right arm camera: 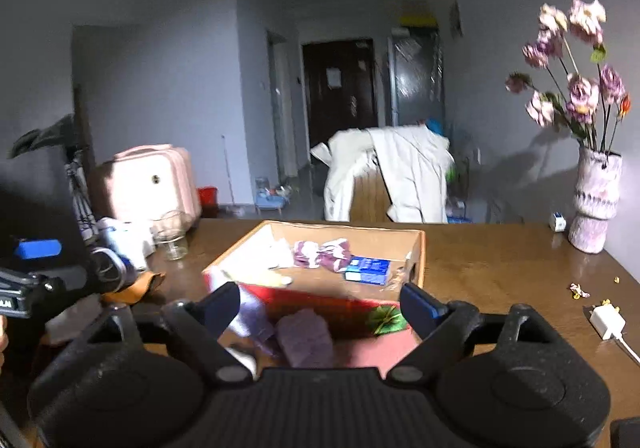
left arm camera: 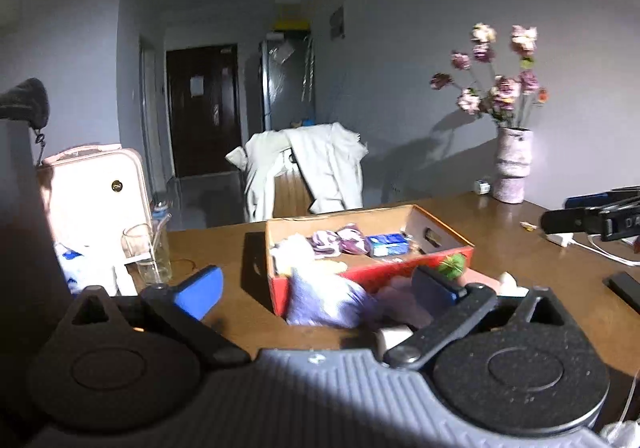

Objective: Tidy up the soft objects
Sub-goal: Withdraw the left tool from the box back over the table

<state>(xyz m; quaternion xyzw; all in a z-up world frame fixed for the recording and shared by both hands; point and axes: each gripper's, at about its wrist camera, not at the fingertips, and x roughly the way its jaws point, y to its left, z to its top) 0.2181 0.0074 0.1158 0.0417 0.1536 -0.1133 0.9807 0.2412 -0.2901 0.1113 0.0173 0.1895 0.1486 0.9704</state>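
Note:
A shallow cardboard box with a red front sits on the brown table. Inside lie a purple-and-white striped cloth, a white cloth and a blue packet. Lavender soft cloths lie on the table in front of the box. My left gripper is open above them, empty. My right gripper is open over the same cloths, empty.
A glass beaker stands left of the box. A vase of flowers stands at the far right. A white charger and a dark phone lie to the right. A chair draped with a white coat is behind.

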